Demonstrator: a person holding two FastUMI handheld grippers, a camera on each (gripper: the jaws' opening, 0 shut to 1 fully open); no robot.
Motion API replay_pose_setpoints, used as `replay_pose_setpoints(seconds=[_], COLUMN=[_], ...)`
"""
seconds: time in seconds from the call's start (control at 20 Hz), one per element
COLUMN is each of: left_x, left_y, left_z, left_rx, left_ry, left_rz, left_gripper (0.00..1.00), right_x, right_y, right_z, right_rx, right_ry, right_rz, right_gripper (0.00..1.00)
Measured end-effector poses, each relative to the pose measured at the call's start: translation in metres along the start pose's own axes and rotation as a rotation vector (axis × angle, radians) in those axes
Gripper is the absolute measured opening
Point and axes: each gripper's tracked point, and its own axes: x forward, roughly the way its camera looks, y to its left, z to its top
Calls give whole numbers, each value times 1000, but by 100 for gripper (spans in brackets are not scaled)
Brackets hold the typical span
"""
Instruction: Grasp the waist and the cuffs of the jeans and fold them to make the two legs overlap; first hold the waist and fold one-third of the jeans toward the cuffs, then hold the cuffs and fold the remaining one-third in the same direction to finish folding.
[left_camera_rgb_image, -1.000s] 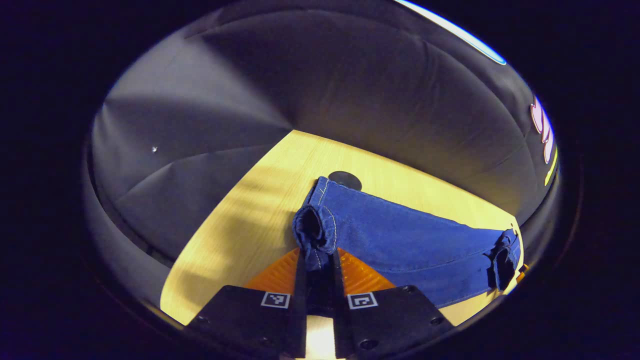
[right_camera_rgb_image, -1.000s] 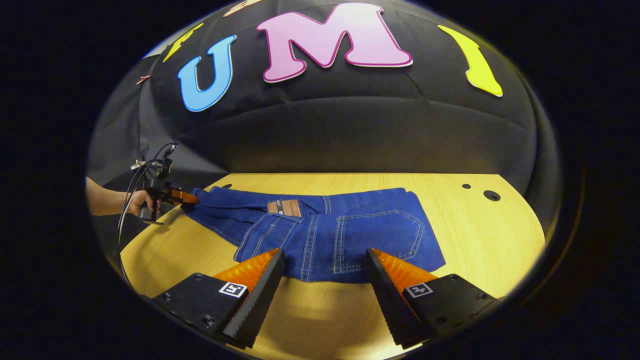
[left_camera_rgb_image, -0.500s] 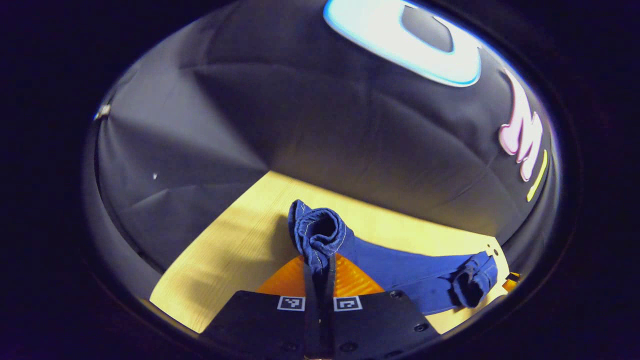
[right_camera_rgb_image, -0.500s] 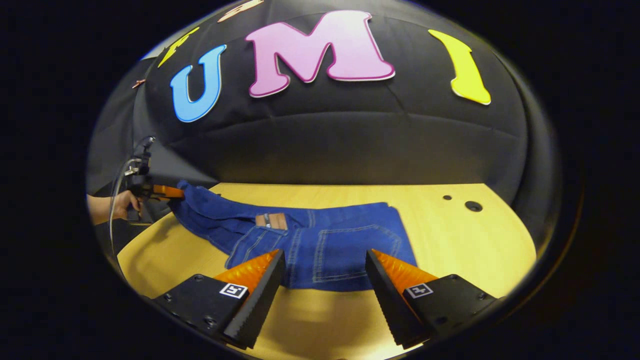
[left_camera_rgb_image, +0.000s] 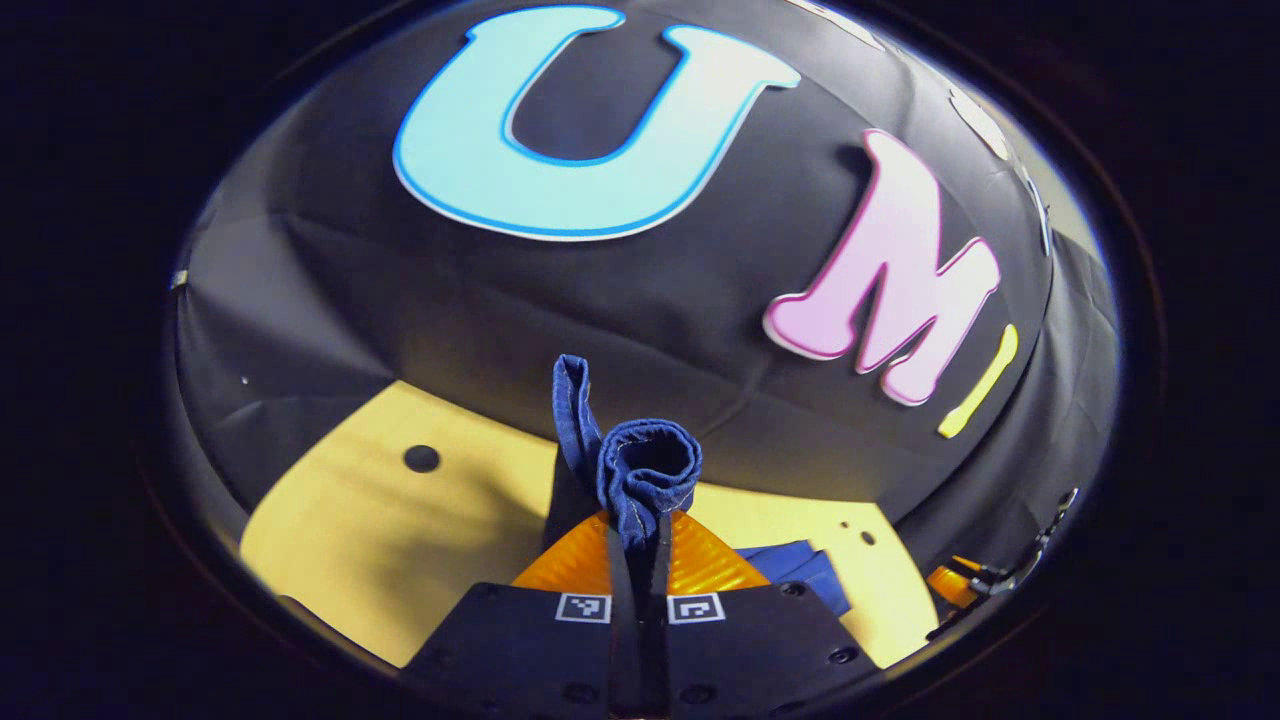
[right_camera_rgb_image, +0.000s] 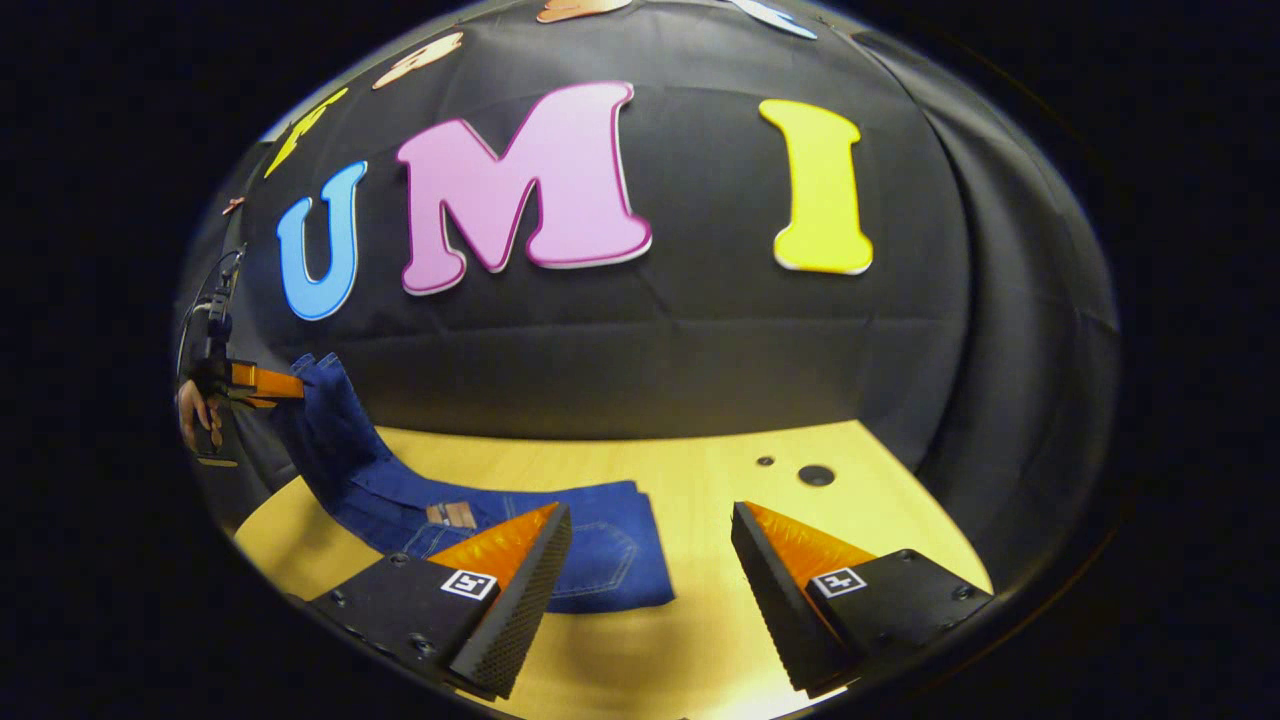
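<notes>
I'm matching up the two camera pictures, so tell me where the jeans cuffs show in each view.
Left gripper view: the cuffs stand lower centre, pinched between the left gripper fingers, lifted above the table.
Right gripper view: the cuffs are at far left, held up by that same gripper.
Shared landmark: the large dark hole in the table.

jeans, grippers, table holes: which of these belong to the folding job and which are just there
Job:
jeans
cuffs, pinched in the left gripper
right gripper, open

Just there:
table
holes in the table
</notes>
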Motion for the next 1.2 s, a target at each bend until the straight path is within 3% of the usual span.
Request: replay_pose_setpoints(seconds=[0.25,0.5,0.65,0.75,0.8,0.85,0.95,1.0,1.1,1.2], left_x=[7,46,76,90,94,94,84,75,49,17], left_y=[-116,-228,-247,-243,-246,-247,-244,-249,-255,-239], left_z=[-17,-90,-144,-168,-181,-188,-184,-175,-146,-118], left_rx=[18,52,3,22,48,68,77,66,49,48], left_ry=[14,111,194,228,250,278,285,253,171,90], left_rz=[-94,-241,-272,-260,-256,-250,-250,-272,-308,-265], left_gripper=[6,6,9,14,22,23,42,66,97,97], right_x=[-36,-64,-77,-86,-89,-94,-102,-106,-113,-120], right_y=[-45,-75,-84,-80,-78,-76,-72,-69,-65,-58], right_z=[14,15,12,9,6,2,2,2,4,10], right_rx=[57,62,95,101,93,86,93,101,105,110], right_ry=[4,10,10,12,20,29,28,27,26,16], right_rz=[-62,-100,-108,-99,-96,-91,-83,-78,-78,-72], right_gripper=[98,98,98,98,98,98,98,98,98,98])
